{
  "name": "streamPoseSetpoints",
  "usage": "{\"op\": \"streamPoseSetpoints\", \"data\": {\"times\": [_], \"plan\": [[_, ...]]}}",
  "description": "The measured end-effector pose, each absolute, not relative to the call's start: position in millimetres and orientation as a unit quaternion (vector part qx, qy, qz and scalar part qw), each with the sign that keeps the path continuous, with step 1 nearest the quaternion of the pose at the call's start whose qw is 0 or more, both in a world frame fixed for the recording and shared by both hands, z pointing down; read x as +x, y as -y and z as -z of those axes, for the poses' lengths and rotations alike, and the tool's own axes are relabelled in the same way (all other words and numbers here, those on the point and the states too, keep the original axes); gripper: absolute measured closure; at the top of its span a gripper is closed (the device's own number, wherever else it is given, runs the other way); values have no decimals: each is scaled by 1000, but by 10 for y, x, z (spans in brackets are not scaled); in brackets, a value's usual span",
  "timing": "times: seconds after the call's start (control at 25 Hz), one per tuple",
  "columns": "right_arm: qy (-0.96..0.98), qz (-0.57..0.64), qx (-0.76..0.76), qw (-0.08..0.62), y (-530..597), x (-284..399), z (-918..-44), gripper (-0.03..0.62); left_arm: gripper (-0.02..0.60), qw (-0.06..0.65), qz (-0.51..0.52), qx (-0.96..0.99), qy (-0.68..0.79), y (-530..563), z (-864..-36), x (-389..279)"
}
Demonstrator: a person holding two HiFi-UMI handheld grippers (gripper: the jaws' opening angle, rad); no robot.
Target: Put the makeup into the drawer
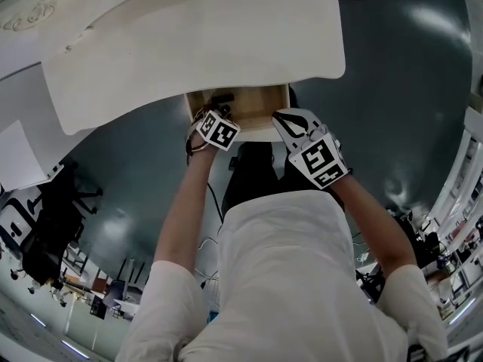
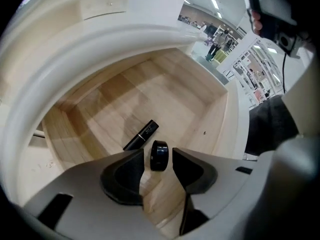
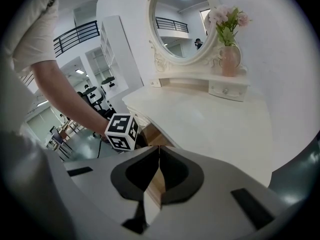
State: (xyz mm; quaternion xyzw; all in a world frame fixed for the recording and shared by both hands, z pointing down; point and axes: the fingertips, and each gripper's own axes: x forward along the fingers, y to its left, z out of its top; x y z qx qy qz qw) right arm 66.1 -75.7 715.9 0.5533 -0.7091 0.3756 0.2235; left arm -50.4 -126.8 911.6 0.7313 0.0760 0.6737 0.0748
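The wooden drawer (image 2: 150, 91) stands pulled out under the white vanity top (image 1: 189, 36). A black lipstick tube (image 2: 141, 135) lies on the drawer floor. Just beside it a small round black makeup case (image 2: 159, 155) stands on its edge between the jaws of my left gripper (image 2: 158, 153), which points down into the drawer; the jaws are open with a gap on each side of the case. My right gripper (image 3: 159, 151) is shut and holds nothing, hovering at the drawer's front right corner (image 1: 285, 119). The left gripper's marker cube (image 3: 121, 131) shows in the right gripper view.
An oval mirror (image 3: 182, 21) and a pink vase of flowers (image 3: 229, 54) stand at the back of the vanity, above small drawers (image 3: 227, 90). The drawer's side walls (image 2: 215, 119) close in the left gripper. Grey floor (image 1: 407, 89) surrounds the vanity.
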Motion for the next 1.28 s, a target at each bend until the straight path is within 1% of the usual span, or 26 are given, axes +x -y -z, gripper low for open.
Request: {"op": "streamPoseSetpoints", "data": {"times": [0.24, 0.52, 0.88, 1.16, 1.28], "plan": [[719, -369, 540, 236, 736, 570, -7090, 565, 393, 75, -659, 747, -37, 1446, -8922, -604], [730, -339, 535, 257, 832, 460, -6872, 565, 397, 92, -626, 775, -3, 1628, -8597, -680], [718, -311, 573, 242, 895, 495, -6407, 565, 514, 127, -546, 826, 56, 1769, -7906, -773], [712, -275, 597, 246, 797, 692, -6116, 565, 545, 137, -489, 855, 104, 1795, -7375, -897], [717, -271, 596, 240, 729, 704, -5986, 565, 560, 158, -450, 868, 137, 1774, -7142, -967]]}}
